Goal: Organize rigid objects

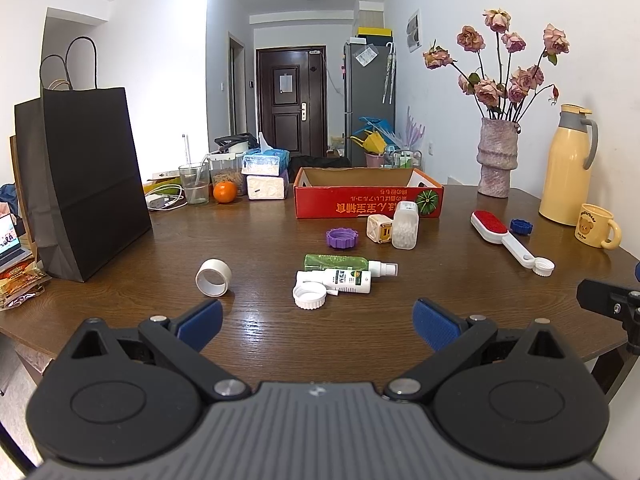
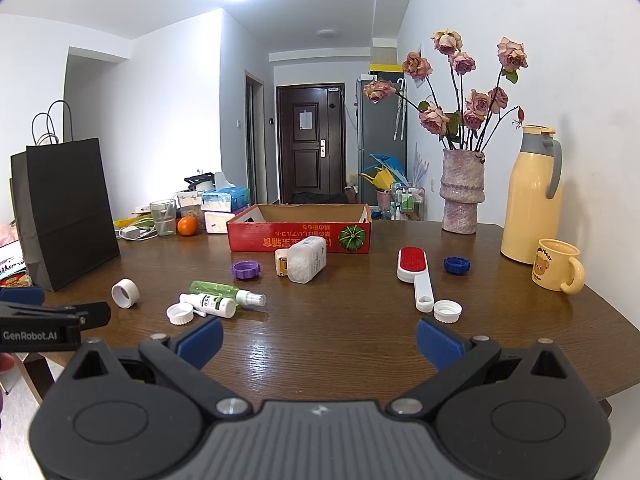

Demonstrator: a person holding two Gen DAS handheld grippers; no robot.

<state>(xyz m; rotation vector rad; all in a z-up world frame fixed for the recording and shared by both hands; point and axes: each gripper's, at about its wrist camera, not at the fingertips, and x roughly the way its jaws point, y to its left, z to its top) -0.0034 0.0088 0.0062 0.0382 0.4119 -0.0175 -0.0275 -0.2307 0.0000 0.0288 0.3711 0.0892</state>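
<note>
An empty red cardboard box (image 1: 368, 202) (image 2: 300, 236) stands mid-table. In front of it lie a purple cap (image 1: 342, 238) (image 2: 246, 270), a cream cube (image 1: 380, 229), a clear jar of white beads (image 1: 405, 226) (image 2: 308, 260), a green spray bottle (image 1: 344, 263) (image 2: 224, 290), a white bottle (image 1: 340, 280) (image 2: 210, 304), a white cap (image 1: 310, 296) (image 2: 180, 314) and a tape roll (image 1: 213, 277) (image 2: 125, 293). To the right lie a red lint brush (image 1: 498, 230) (image 2: 416, 272), a blue cap (image 1: 520, 226) (image 2: 456, 265) and another white cap (image 1: 542, 267) (image 2: 447, 311). My left gripper (image 1: 316, 324) and right gripper (image 2: 318, 338) hover open near the front edge, holding nothing.
A black paper bag (image 1: 84, 184) stands at the left. A vase of dried roses (image 1: 496, 156), a yellow thermos (image 1: 566, 166) and a yellow mug (image 1: 598, 226) line the right side. A glass (image 1: 195, 183), an orange (image 1: 225, 192) and tissue packs (image 1: 267, 176) sit at the back left.
</note>
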